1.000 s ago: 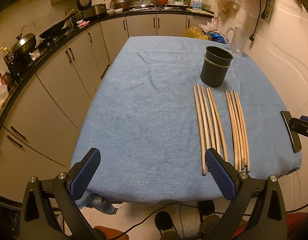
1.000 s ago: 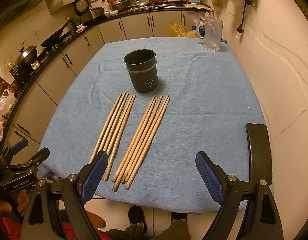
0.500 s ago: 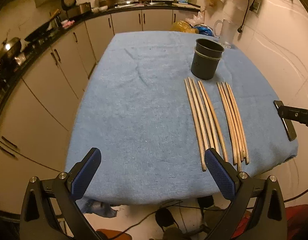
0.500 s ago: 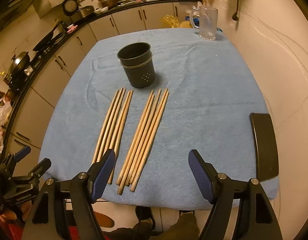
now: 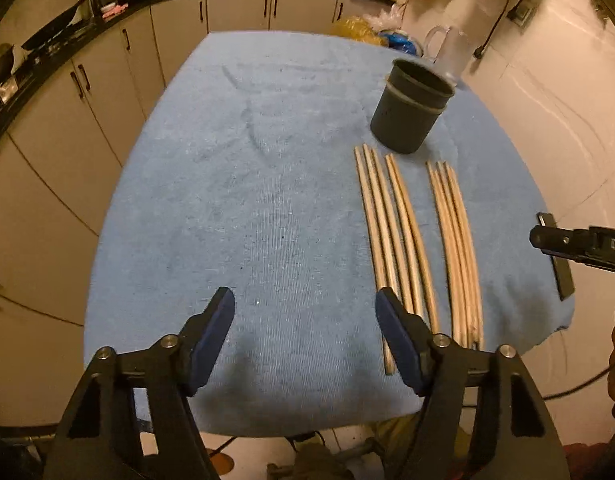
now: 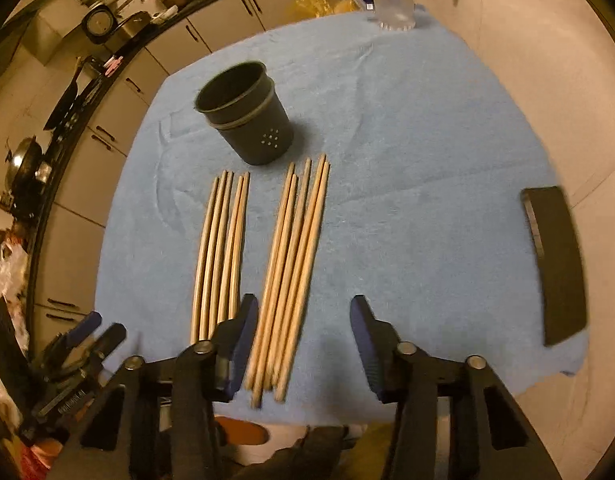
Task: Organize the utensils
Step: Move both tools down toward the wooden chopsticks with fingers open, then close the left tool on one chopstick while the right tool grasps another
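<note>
So the two bundles of pale wooden chopsticks [image 6: 295,264] are lying side by side mid-frame on the blue towel-covered table [image 6: 407,160], tips pointing at the dark round plastic holder [image 6: 247,116] above them, probably staged for dropping in. The right gripper [image 6: 303,344] is closing around the right bundle's near ends, not pinching yet. The left gripper [image 5: 303,336] is narrowing over bare cloth, holding nothing.

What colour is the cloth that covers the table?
The cloth is light blue, a towel-like fabric. It shows best in the right wrist view.
</note>
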The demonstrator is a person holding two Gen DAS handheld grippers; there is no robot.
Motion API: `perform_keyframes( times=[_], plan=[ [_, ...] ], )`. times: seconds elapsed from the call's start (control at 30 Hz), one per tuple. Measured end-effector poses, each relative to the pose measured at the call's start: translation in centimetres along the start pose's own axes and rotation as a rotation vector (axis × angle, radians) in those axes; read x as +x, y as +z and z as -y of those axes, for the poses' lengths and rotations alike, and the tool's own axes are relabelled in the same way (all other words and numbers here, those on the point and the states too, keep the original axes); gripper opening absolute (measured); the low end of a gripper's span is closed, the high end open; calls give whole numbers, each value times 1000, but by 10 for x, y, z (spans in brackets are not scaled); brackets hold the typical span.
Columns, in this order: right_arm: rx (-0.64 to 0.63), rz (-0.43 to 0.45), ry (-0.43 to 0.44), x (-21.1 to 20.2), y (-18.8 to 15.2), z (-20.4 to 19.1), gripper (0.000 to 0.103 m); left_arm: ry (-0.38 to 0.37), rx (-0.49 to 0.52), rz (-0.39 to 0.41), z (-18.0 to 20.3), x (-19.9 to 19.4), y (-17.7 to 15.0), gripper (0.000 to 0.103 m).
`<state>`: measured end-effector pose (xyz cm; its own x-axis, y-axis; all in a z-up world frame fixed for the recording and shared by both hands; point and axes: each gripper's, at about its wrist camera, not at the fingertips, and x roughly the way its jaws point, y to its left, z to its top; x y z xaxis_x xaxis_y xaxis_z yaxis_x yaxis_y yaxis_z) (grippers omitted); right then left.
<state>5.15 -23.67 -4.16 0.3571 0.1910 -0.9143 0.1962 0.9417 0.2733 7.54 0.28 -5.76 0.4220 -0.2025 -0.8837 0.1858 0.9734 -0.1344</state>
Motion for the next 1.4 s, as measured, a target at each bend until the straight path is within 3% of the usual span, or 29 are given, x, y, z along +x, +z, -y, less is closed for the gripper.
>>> perform_keyframes(
  times=[0.07, 0.2, 0.27, 0.5, 0.73, 0.97, 1.3, 1.4],
  plan=[
    [35, -43, 18, 15, 12, 7, 34, -32, -32, -44, 0, 7, 7, 55],
    [70, -84, 35, 41, 42, 17, 32, -37, -26, -55, 5, 18, 20, 53],
    [85, -110, 44, 53, 53, 19, 22, -47, -30, -86, 8, 30, 28, 42],
    [92, -144, 42, 85, 85, 23, 21, -126, -69, -155, 12, 64, 57, 26],
    [101, -173, 25, 103, 94, 27, 19, -150, -75, -196, 11, 87, 74, 22],
    [114, -180, 22, 110, 100, 28, 19, -155, 30, -203, 34, 104, 81, 20],
    [85, -179, -4, 112, 102, 27, 19, -91, 112, -156, 53, 118, 91, 19],
    [39, -172, -53, 115, 103, 15, 19, -70, 134, -152, 57, 120, 95, 19]
  ],
)
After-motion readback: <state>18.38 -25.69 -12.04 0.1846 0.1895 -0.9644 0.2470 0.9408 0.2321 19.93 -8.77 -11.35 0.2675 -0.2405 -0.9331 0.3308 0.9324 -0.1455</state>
